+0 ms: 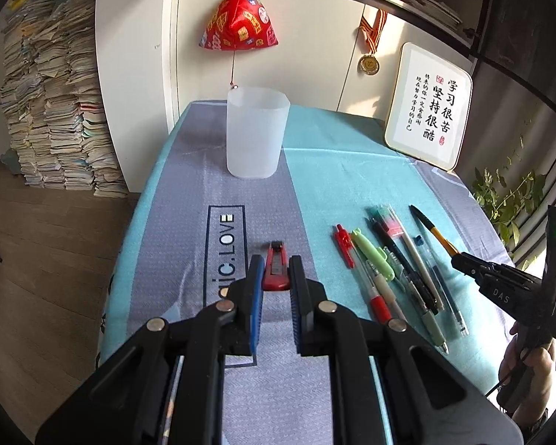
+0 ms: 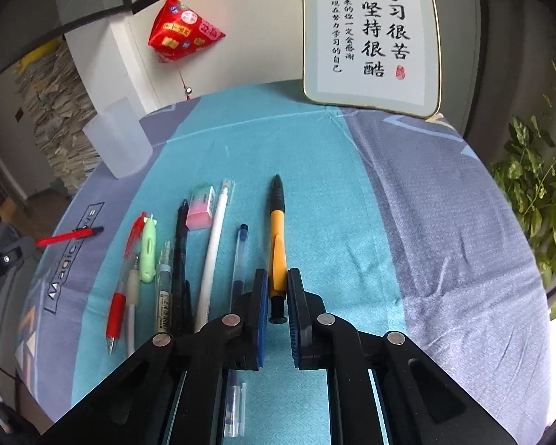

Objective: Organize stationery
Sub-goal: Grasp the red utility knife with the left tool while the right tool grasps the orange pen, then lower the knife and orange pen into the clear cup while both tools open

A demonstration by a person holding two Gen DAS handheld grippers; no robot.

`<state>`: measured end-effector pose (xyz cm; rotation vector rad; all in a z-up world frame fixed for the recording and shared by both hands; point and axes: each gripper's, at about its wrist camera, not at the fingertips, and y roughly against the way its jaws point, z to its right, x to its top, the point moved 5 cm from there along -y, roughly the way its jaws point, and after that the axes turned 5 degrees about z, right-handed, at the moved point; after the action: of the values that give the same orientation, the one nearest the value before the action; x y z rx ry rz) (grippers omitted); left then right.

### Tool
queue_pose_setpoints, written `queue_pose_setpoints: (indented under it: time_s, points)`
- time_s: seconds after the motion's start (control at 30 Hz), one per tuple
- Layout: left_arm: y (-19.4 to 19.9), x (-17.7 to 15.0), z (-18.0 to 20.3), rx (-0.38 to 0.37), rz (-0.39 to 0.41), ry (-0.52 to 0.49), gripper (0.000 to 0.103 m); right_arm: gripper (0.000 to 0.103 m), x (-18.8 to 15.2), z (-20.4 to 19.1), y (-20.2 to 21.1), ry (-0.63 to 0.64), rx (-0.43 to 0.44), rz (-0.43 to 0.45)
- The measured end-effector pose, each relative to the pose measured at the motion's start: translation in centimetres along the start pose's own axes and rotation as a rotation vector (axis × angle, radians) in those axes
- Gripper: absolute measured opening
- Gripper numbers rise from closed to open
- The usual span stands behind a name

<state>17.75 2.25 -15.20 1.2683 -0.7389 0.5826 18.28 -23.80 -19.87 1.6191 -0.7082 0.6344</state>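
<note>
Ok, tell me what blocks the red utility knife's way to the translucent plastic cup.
Nothing visible: the red utility knife, clamped in the left hand-held gripper, faces bare cloth up to the translucent plastic cup; the pens lie off to its right.

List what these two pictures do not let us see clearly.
- Left wrist view: rear end of the red utility knife, hidden between the left gripper fingers.
- Right wrist view: the clear blue-ink pen, its middle covered by the right gripper.
- Both views: inside of the frosted plastic cup, too cloudy.
</note>
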Motion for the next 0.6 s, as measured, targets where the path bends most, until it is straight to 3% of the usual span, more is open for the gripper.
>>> queue_pose_setpoints:
  time_s: [0.37,0.6]
  points:
    - [3.0,4.1,-0.3,0.003,0.093,-0.022,0.011,0.011,6.0,-2.7,6.2,-0.001,0.119,0.172]
    - [4.4,7.2,-0.8,0.008,0.157,-0.03,0.011,0.011,9.7,-5.2,7.8,0.028,0.199,0.239]
